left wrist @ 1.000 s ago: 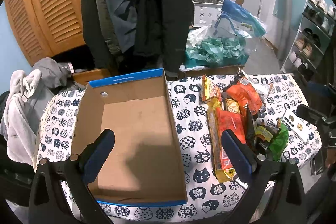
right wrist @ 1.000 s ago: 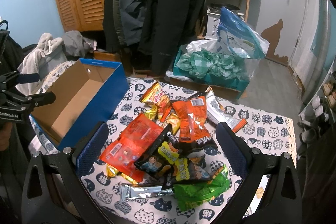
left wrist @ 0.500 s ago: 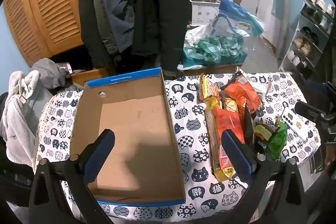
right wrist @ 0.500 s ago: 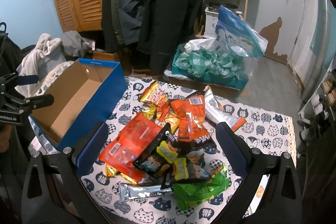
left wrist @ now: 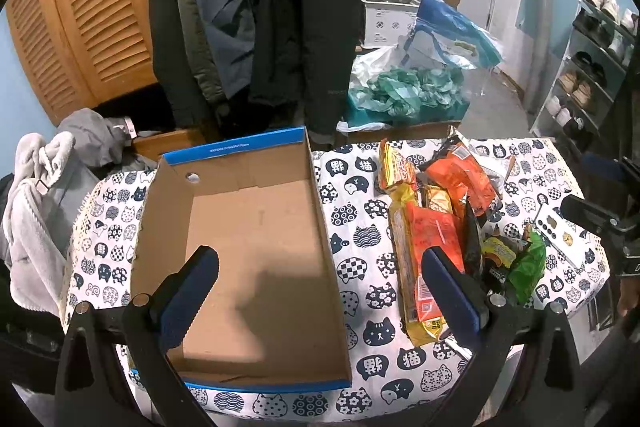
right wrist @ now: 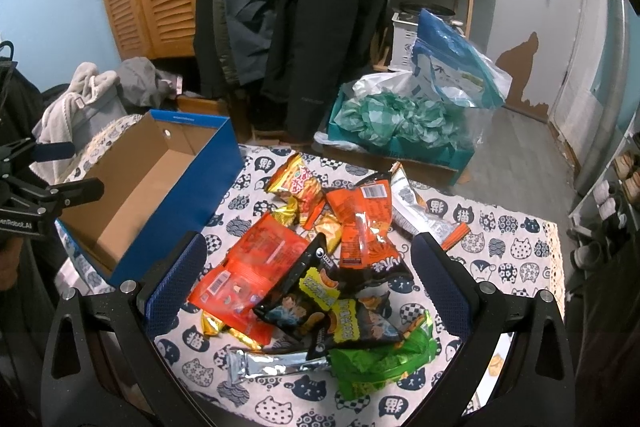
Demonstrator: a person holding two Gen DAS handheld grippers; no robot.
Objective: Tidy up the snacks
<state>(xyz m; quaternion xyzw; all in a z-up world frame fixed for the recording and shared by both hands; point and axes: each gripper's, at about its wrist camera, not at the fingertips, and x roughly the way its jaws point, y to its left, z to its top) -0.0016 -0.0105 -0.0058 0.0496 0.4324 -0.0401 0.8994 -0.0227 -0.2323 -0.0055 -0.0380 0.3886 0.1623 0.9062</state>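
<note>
One blue cardboard box (left wrist: pixel 248 247), open and bare inside, sits on the cat-print desk (left wrist: pixel 360 267), and right beside it a heap of roughly ten snack packets (right wrist: pixel 320 259): three orange, two black, one green, one silver, a few gold. The left hand-held gripper (left wrist: pixel 320 291) hangs spread wide and holding nothing over the box's near end. The right hand-held gripper (right wrist: pixel 308 283), just as wide and holding nothing, hovers above the heap, the black packets (right wrist: pixel 308 295) between its fingers.
</note>
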